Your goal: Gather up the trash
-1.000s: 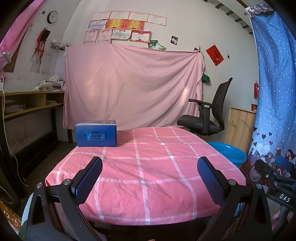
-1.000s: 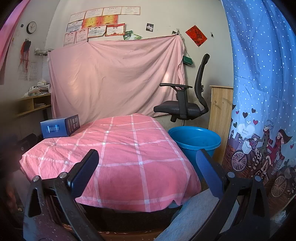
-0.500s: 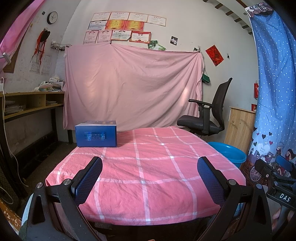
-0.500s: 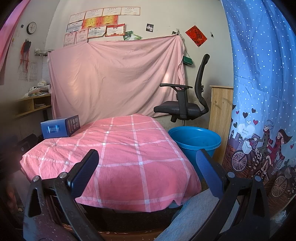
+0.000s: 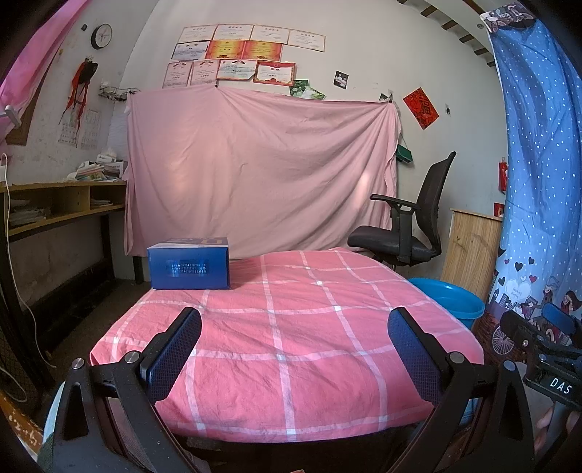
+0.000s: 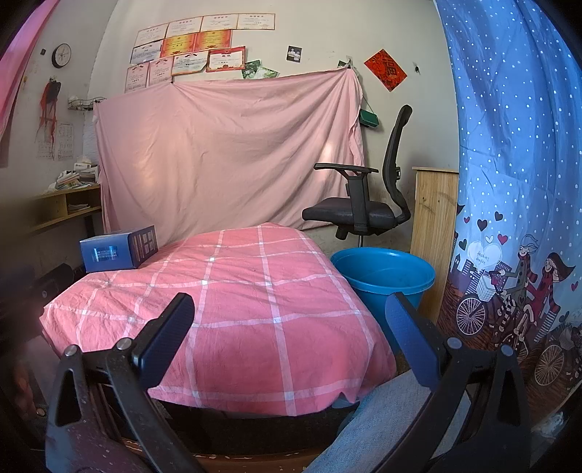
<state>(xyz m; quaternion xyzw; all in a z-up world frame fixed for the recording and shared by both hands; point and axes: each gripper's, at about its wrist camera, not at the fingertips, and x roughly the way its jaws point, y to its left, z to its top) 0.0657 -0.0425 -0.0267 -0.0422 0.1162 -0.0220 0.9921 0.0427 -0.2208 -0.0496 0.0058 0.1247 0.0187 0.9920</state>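
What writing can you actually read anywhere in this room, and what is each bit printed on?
"DAS": white letters on the black device at the right edge of the left view.
Blue box on the bed: pale printed lines on its front, too small to read.
Certificates on the wall: too small to read.
Red square paper: one gold character, blurred.
Wall clock: numerals not legible.

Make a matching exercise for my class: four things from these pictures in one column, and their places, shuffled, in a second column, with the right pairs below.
Things
1. blue box
2. blue basin
3. office chair
4. wall clock

Places
A. on the floor beside the table's right edge
B. high on the wall, upper left
C. on the checked tablecloth, far left corner
D. behind the table, by the pink sheet

Pairs: 1-C, 2-A, 3-D, 4-B
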